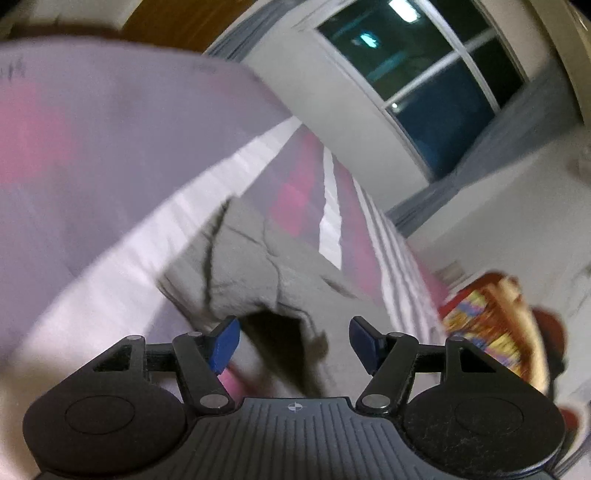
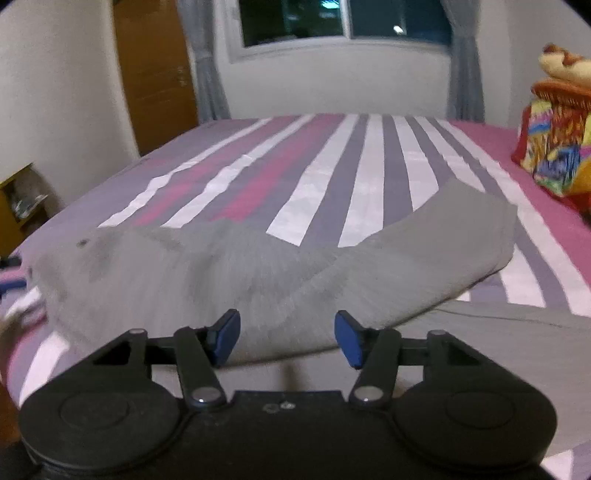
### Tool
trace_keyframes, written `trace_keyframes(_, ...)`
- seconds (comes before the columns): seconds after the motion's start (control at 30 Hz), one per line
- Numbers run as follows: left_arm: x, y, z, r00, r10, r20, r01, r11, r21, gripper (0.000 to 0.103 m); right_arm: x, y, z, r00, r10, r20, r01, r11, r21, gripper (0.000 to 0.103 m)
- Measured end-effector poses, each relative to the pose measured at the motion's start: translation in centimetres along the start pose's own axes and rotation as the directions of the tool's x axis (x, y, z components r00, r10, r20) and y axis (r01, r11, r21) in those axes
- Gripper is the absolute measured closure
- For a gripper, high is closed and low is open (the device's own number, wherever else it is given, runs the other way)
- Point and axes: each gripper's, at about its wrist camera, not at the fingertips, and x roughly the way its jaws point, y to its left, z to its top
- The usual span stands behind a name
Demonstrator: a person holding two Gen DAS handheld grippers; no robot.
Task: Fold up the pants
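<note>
Grey pants [image 2: 258, 280] lie across the near part of a striped bed [image 2: 332, 166], one layer folded over another that runs off to the right. My right gripper [image 2: 288, 339] hangs just above the near fold, open, with nothing between its blue pads [image 2: 225, 336]. The left wrist view is tilted and blurred. There the pants [image 1: 240, 266] lie crumpled, a dark opening in the cloth showing right in front of my left gripper [image 1: 295, 343]. That gripper is open too, and its pads [image 1: 225, 343] hold no cloth.
A colourful stack of bedding [image 2: 554, 147] with a plush toy on top sits on the bed's right side, also seen as bright bedding [image 1: 480, 325] in the left view. A wooden door [image 2: 155, 74], a window [image 2: 343, 18] and a low yellow shelf [image 2: 22, 199] stand beyond the bed.
</note>
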Motion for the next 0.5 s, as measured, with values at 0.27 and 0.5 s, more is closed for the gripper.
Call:
trace_keyframes(0.27, 5.9, 0.9, -0.2, 0.997, 0.030, -0.067, -0.041, 0.986, -0.162, 0.082, 6.8, -0.7, 1.2, 0.969, -0.141, -0.201, 0.156, 0.986, 0.059, 0.049)
trace_keyframes(0.5, 4.8, -2.9, 2.8, 0.999, -0.022, -0.035, 0.023, 0.999, 0.032, 0.085, 1.8, -3.0, 0.0, 0.988, -0.110, -0.110, 0.121, 0.987, 0.101, 0.101)
